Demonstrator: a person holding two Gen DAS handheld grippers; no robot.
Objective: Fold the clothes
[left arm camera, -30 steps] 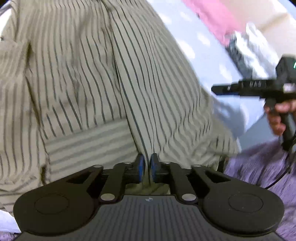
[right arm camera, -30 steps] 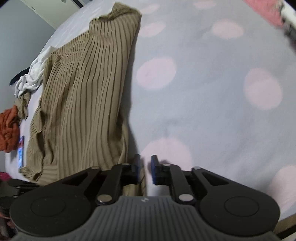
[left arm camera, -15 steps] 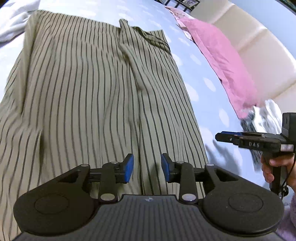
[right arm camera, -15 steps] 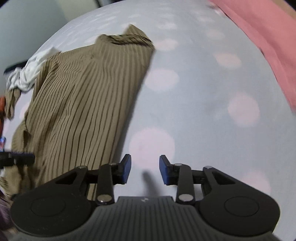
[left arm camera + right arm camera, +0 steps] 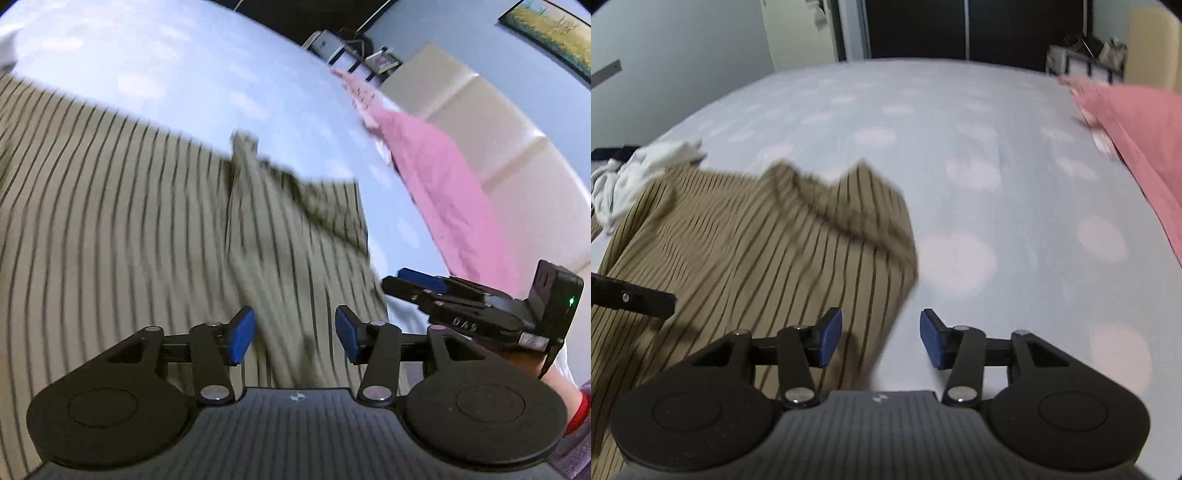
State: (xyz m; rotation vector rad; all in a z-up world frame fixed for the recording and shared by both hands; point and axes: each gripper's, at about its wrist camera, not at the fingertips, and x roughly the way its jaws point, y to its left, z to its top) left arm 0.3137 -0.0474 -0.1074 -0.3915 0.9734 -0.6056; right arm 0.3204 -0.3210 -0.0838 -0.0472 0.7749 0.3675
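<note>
A tan shirt with dark stripes (image 5: pixel 129 229) lies spread flat on the bed, its collar (image 5: pixel 306 195) at the far end. My left gripper (image 5: pixel 295 338) hovers over the shirt's right half. Its jaws are opening and the blue pads pinch nothing. To its right, my right gripper (image 5: pixel 406 282) reaches toward the shirt's right edge. In the right wrist view the same shirt (image 5: pixel 757 258) fills the lower left. The right gripper (image 5: pixel 881 336) straddles that edge, one pad over cloth and one over sheet. Its jaws are opening too, with nothing gripped.
The bed sheet (image 5: pixel 960 122) is pale blue with pink dots and stretches far beyond the shirt. A pink pillow (image 5: pixel 1137 140) lies along the right side. A crumpled white garment (image 5: pixel 635 170) sits at the shirt's far left corner. A padded headboard (image 5: pixel 517 147) stands on the right.
Both grippers went from nearly shut to open. Both swept along the shirt toward its collar end, so the collar and the bed beyond now show. The frames are blurred by motion.
</note>
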